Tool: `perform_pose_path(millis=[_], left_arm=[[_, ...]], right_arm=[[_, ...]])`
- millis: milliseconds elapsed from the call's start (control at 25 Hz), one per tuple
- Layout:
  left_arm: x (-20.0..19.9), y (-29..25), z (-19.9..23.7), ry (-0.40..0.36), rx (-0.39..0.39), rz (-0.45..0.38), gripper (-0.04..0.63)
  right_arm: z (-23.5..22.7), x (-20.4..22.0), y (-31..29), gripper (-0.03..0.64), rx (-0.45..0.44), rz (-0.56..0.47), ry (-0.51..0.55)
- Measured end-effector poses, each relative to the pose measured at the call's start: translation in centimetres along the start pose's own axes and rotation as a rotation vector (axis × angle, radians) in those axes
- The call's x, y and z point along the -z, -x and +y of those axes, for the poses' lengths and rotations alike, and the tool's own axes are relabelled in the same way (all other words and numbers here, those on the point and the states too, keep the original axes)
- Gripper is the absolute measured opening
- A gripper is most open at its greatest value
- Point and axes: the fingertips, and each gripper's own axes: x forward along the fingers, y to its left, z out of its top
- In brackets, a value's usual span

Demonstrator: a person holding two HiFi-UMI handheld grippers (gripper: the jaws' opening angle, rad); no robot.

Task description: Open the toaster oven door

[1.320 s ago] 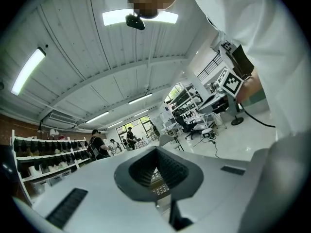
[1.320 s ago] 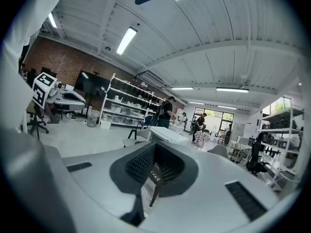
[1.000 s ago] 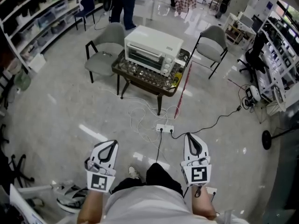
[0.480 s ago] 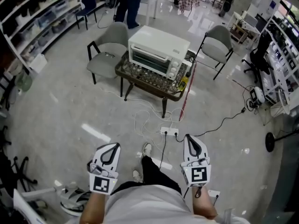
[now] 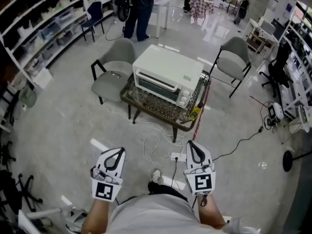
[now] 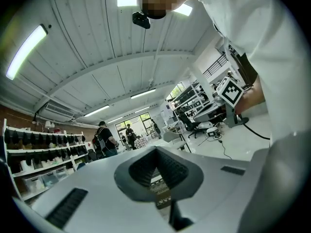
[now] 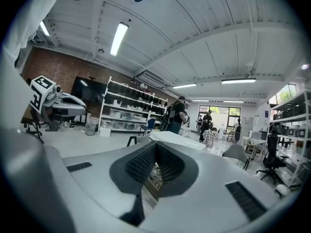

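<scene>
The white toaster oven (image 5: pixel 168 74) stands on a low glass-topped table (image 5: pixel 163 110) in the middle of the head view, its glass door facing me and closed. Both grippers hang well short of it, over the floor near my body. My left gripper (image 5: pixel 119 150) points forward, its jaws together with nothing between them. My right gripper (image 5: pixel 189 143) is likewise shut and empty. In the right gripper view the oven's white top (image 7: pixel 177 139) shows just beyond the closed jaws (image 7: pixel 154 145). The left gripper view shows its jaws (image 6: pixel 156 149) meeting, with the room behind.
Two grey chairs flank the table, one to the left (image 5: pixel 113 74) and one behind to the right (image 5: pixel 236 57). A power strip (image 5: pixel 178 156) and loose cables (image 5: pixel 153 140) lie on the floor before the table. Shelves (image 5: pixel 44 28) line the left wall. A person (image 5: pixel 141 9) stands at the back.
The table and toaster oven have come nearer and slid lower in the head view as I walked forward. Both grippers kept their pose and stayed shut.
</scene>
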Motion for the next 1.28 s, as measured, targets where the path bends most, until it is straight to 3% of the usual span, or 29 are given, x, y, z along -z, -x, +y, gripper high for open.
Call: perform_pose_path(millis=[480, 960, 1280], left_arm=[[0.9, -10.9, 3.3, 0.079, -0.026, 0.043, 0.017], [2.9, -16.7, 7.8, 0.066, 0.038, -0.003, 0.017], [5.7, -18.9, 11.5, 0.116, 0.064, -0.003, 0.017]], right_arm=[[-5.6, -0.7, -8.7, 0.021, -0.073, -0.026, -0.037], [-7.2, -0.7, -14.2, 0.021, -0.012, 0.030, -0.030], [-7.2, -0.4, -20.3, 0.023, -0.018, 0.083, 0.031]])
